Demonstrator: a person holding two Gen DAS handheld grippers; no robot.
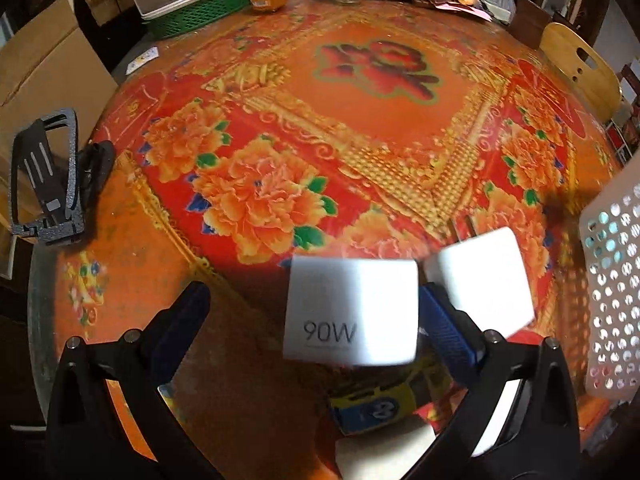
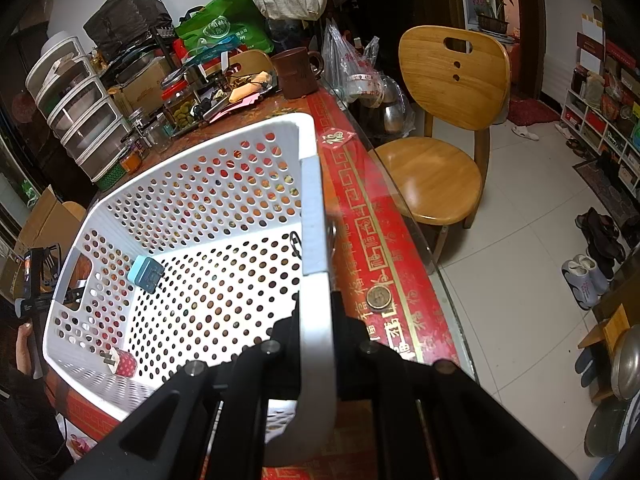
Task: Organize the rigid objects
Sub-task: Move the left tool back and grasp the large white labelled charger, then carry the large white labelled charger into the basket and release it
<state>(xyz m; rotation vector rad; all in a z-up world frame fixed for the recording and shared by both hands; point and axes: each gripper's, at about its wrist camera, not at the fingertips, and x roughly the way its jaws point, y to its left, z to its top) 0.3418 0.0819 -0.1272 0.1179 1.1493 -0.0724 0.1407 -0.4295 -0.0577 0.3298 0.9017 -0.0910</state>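
White 90W charger (image 1: 352, 312) lies near the table's (image 1: 360, 120) near edge, between the spread, empty jaws of the left gripper (image 1: 316, 320). Centre both pads before closing. Right gripper (image 2: 316, 312) clamps the white basket's (image 2: 200, 200) rim.

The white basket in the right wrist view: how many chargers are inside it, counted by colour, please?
In the white basket:
Light blue charger: 1
Red and white charger: 1
Total: 2
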